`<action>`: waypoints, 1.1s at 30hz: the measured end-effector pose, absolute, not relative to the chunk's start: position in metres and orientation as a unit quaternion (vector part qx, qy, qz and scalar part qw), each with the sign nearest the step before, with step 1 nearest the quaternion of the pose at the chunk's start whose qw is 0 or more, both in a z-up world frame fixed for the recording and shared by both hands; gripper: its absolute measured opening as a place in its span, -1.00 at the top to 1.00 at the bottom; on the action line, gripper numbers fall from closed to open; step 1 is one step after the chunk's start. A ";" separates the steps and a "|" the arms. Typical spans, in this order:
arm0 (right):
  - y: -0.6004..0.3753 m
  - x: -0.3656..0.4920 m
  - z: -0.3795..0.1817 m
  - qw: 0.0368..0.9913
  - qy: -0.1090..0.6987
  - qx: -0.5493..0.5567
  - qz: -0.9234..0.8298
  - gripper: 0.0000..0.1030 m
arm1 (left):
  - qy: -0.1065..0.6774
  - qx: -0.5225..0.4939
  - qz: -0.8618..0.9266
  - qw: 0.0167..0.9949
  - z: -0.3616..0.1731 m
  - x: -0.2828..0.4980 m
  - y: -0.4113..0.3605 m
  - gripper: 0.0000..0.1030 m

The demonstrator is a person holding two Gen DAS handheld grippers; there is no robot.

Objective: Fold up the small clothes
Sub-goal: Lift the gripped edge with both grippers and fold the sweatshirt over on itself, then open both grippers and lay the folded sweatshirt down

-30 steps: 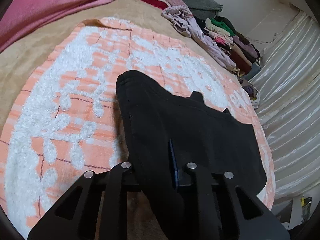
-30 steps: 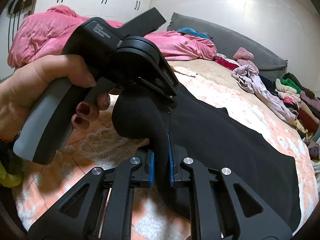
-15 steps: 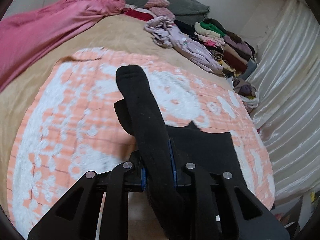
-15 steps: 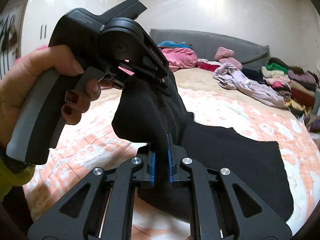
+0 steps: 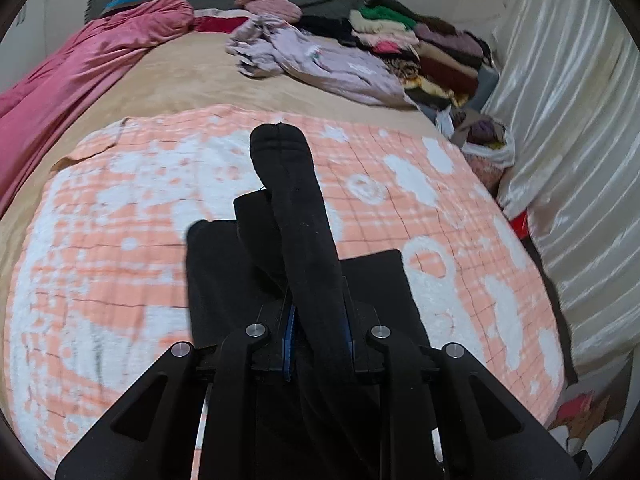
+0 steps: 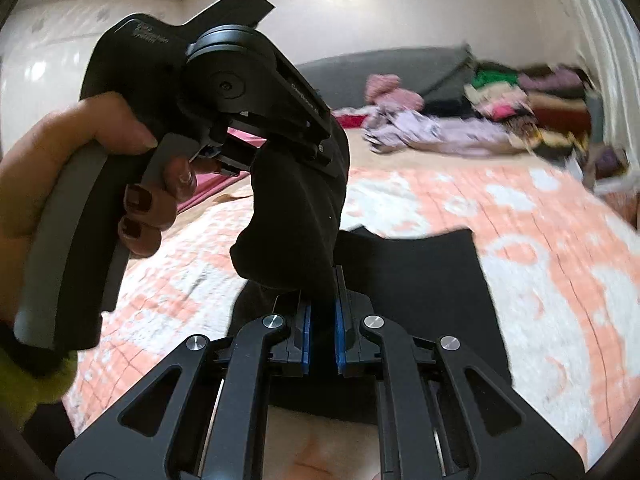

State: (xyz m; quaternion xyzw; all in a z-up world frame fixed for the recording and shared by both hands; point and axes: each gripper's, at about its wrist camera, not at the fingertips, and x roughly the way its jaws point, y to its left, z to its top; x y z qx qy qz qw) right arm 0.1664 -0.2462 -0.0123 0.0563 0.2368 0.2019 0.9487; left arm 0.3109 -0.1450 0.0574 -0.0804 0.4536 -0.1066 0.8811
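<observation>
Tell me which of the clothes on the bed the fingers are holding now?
The black garment: both the left gripper and right gripper pinch it. The lilac garment and the folded stack lie untouched far behind.

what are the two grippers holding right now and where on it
Both grip the same black garment: the left hand-held gripper and right hand-held gripper each pinch a bunched edge, lifting it off the orange blanket.

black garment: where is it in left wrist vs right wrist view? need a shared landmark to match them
Left wrist: black garment centre, pinched in the left gripper, one end sticking up, the rest draped on the orange-and-white blanket.
Right wrist: black garment centre, bunched between the right gripper and the left gripper above it.
Shared landmark: lilac garment on the bed behind.
</observation>
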 end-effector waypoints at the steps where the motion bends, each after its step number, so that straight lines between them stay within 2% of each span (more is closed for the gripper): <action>1: -0.255 0.169 -0.017 0.946 0.246 0.075 0.198 0.92 | 0.460 -0.074 -0.106 0.879 0.052 0.314 -0.157 0.68; 7: -0.297 0.178 -0.047 0.921 0.298 0.176 0.179 0.92 | 0.487 -0.037 -0.104 0.867 0.022 0.325 -0.205 0.68; 11: -0.309 0.179 -0.057 0.913 0.313 0.203 0.166 0.92 | 0.495 -0.015 -0.103 0.863 0.009 0.330 -0.228 0.66; 12: -0.310 0.179 -0.059 0.913 0.315 0.203 0.162 0.92 | 0.494 -0.014 -0.107 0.863 0.007 0.330 -0.231 0.61; 14: -0.310 0.181 -0.061 0.913 0.320 0.198 0.155 0.90 | 0.496 -0.023 -0.135 0.857 0.004 0.331 -0.236 0.21; 15: -0.308 0.182 -0.063 0.913 0.325 0.194 0.150 0.89 | 0.494 -0.033 -0.151 0.855 0.004 0.330 -0.236 -0.09; 16: -0.309 0.182 -0.064 0.913 0.327 0.193 0.146 0.88 | 0.489 -0.044 -0.166 0.855 0.006 0.327 -0.234 -0.14; 25: -0.325 0.173 -0.066 0.910 0.341 0.207 0.112 0.58 | 0.424 -0.087 -0.113 0.894 0.031 0.289 -0.153 -0.10; 31: -0.335 0.159 -0.038 0.933 0.288 0.191 0.096 0.52 | 0.424 -0.053 -0.057 0.902 0.012 0.262 -0.108 -0.10; 33: -0.336 0.156 -0.027 0.942 0.268 0.177 0.096 0.43 | 0.434 -0.048 -0.063 0.897 0.002 0.258 -0.108 -0.10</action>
